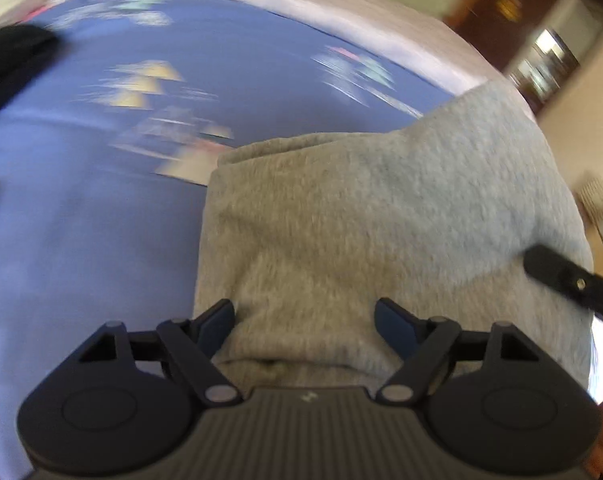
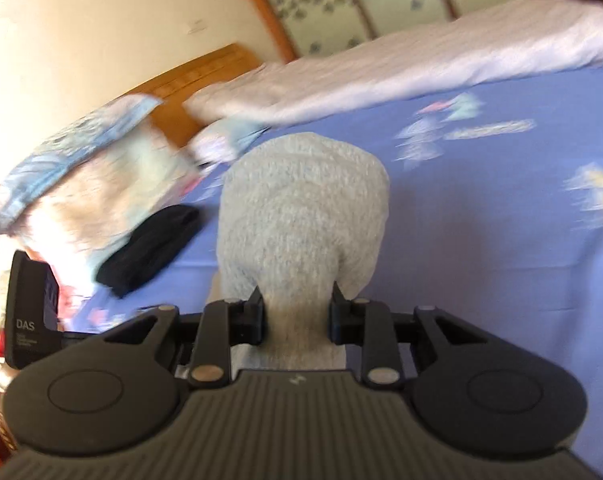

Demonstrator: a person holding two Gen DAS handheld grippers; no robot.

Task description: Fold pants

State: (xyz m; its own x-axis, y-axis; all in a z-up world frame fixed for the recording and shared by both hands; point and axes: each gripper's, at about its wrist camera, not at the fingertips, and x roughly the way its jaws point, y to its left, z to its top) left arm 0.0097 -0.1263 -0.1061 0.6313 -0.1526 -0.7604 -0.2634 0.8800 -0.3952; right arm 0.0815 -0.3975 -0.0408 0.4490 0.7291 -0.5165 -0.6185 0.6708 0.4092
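The grey pants (image 1: pixel 361 208) lie bunched on the blue patterned bed sheet (image 1: pixel 81 220). My left gripper (image 1: pixel 303 316) stands wide open over their near edge, with cloth between the fingers but not squeezed. In the right wrist view my right gripper (image 2: pixel 297 312) is shut on a pinched neck of the grey pants (image 2: pixel 301 208), which bulge out beyond the fingers above the sheet (image 2: pixel 481 240). One right fingertip (image 1: pixel 561 276) shows on the cloth at the right of the left wrist view. The left gripper's body (image 2: pixel 29 308) shows at the far left of the right wrist view.
A folded black garment (image 2: pixel 149 248) lies on the sheet to the left of the pants. Behind it are a patterned pillow (image 2: pixel 81 168) and a wooden headboard (image 2: pixel 205 68). A white quilt (image 2: pixel 381 68) runs along the far side of the bed.
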